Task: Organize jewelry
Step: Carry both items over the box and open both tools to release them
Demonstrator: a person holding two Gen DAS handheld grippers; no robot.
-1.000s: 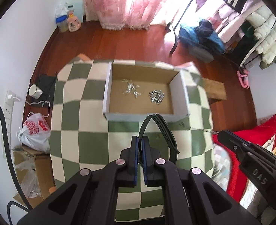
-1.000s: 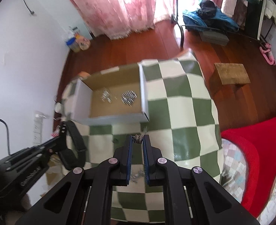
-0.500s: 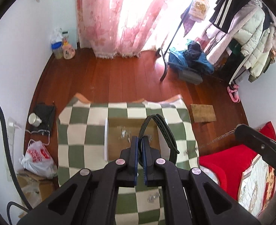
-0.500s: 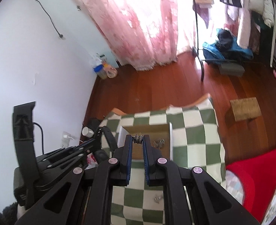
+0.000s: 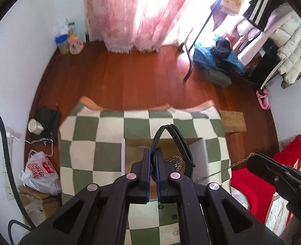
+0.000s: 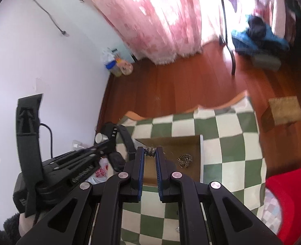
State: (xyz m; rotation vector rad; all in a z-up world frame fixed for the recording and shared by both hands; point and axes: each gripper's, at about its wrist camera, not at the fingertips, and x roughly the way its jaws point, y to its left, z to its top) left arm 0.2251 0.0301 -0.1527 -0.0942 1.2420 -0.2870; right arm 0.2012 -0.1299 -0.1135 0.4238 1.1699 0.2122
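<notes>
Left tool (image 5: 152, 150) | clamps black looped strap (image 5: 178, 140) | cardboard box (image 5: 200, 153) below

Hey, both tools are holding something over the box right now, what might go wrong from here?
The right tool pinches the silver chain only at its very tips, so it may slip out short of the cardboard box. The chain's tail trails past the box wall and could drape outside. The black band in the left tool might land on the coiled chain already inside.

Both grippers, left (image 5: 153, 153) and right (image 6: 149, 152), have risen away from the box (image 5: 198, 159).
</notes>
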